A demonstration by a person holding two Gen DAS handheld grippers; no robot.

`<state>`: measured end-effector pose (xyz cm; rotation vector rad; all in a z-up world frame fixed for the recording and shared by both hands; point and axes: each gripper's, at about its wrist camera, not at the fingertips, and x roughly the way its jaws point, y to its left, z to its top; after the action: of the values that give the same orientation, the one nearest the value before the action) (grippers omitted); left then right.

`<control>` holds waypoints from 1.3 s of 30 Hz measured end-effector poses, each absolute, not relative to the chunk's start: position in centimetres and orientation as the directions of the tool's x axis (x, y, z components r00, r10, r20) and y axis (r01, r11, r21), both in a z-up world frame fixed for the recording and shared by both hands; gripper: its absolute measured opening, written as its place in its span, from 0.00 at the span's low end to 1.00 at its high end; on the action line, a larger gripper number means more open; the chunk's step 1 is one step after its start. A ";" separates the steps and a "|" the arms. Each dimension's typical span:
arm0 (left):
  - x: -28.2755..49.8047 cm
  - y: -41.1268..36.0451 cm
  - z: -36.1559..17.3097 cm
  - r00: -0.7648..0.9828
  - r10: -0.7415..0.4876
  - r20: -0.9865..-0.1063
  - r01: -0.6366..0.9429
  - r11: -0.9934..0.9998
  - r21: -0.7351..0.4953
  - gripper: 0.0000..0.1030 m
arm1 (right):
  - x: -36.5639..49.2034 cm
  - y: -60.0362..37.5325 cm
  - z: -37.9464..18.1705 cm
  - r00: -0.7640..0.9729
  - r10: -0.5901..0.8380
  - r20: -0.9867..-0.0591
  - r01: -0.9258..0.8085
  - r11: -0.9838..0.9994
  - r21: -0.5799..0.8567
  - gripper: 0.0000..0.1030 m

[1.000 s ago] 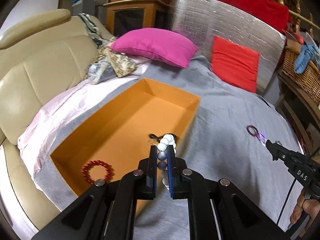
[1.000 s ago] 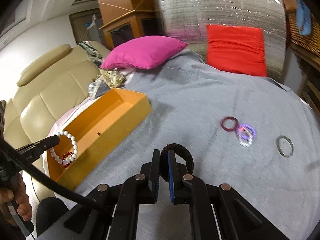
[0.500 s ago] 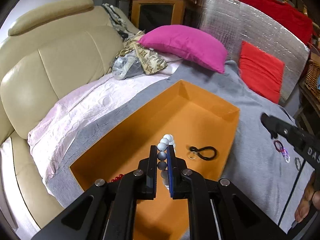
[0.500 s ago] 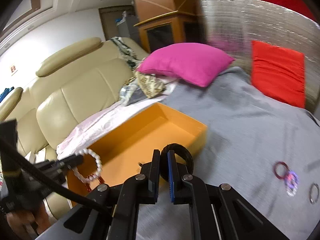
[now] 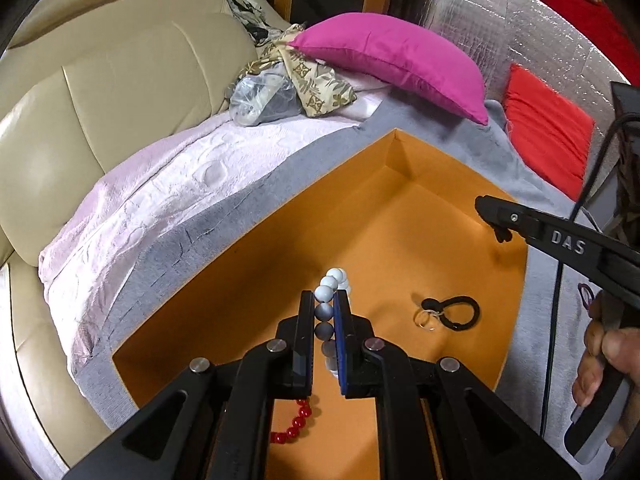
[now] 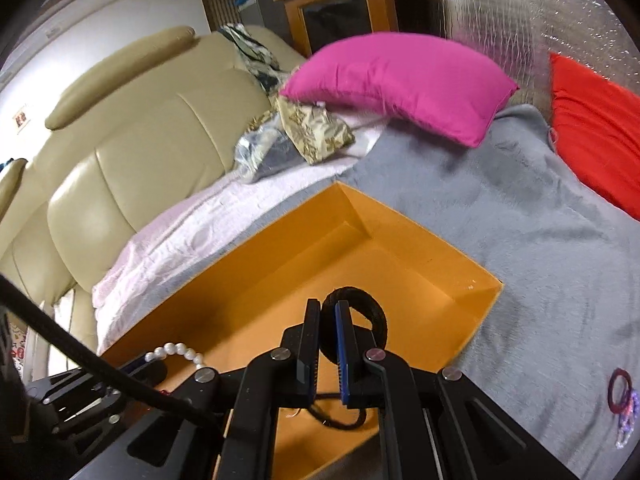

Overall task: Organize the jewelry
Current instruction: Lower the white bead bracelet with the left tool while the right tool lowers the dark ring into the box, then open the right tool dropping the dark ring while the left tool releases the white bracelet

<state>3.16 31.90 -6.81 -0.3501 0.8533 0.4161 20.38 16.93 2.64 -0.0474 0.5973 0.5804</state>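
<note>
Left wrist view: the left gripper (image 5: 323, 304) is pressed together on a white bead bracelet (image 5: 329, 294), whose beads run up between the two fingers, above the floor of the orange box (image 5: 256, 296). Only this view shows the box's contents: a black cord loop with a small ring (image 5: 450, 315) lying on the floor right of the fingers, and a red bead bracelet (image 5: 296, 424) half hidden under the gripper body. The right gripper (image 5: 486, 206) enters from the right, over the box's right side, with a hand (image 5: 604, 360) on its handle; a small dark thing hangs below its tip, too small to make out here.

Right wrist view: the right gripper (image 6: 328, 308) is pinched on a black ring-shaped band (image 6: 366, 312), held upright over the box interior. The white bracelet (image 6: 176, 350) appears at lower left in the tip of the left gripper (image 6: 150, 362). Only this view shows two rings, one dark red (image 6: 619, 386) and one purplish (image 6: 628, 412), lying on the grey blanket (image 6: 560, 264) well outside the box's right wall.

Edges: the box is open-topped with low walls; its far corner points toward a pink cushion (image 6: 404, 80). The far half of its floor is bare.
</note>
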 end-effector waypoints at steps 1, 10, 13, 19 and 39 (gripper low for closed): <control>3.3 32.0 -6.9 0.583 0.214 -0.784 -0.488 0.864 -0.127 0.09 | 20.9 17.0 2.5 0.666 0.500 -0.554 -0.527 0.840 0.126 0.08; 3.9 32.6 -8.0 0.564 0.214 -0.797 -0.499 0.858 -0.123 0.09 | 23.2 18.7 1.0 0.633 0.465 -0.619 -0.525 0.845 0.098 0.08; 4.1 32.8 -8.3 0.560 0.213 -0.800 -0.502 0.856 -0.123 0.09 | 23.6 18.9 0.8 0.630 0.459 -0.626 -0.521 0.848 0.098 0.08; 4.1 32.9 -8.4 0.562 0.211 -0.800 -0.504 0.854 -0.129 0.09 | 24.3 19.5 0.6 0.623 0.446 -0.642 -0.515 0.852 0.093 0.08; 2.1 33.3 -6.4 0.588 0.249 -0.769 -0.552 0.819 -0.156 0.54 | 22.2 14.0 2.9 0.683 0.492 -0.541 -0.455 0.865 0.212 0.65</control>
<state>2.12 33.33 -6.44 -0.4044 0.8178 0.4817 22.16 13.97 2.90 0.0624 0.6242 0.5311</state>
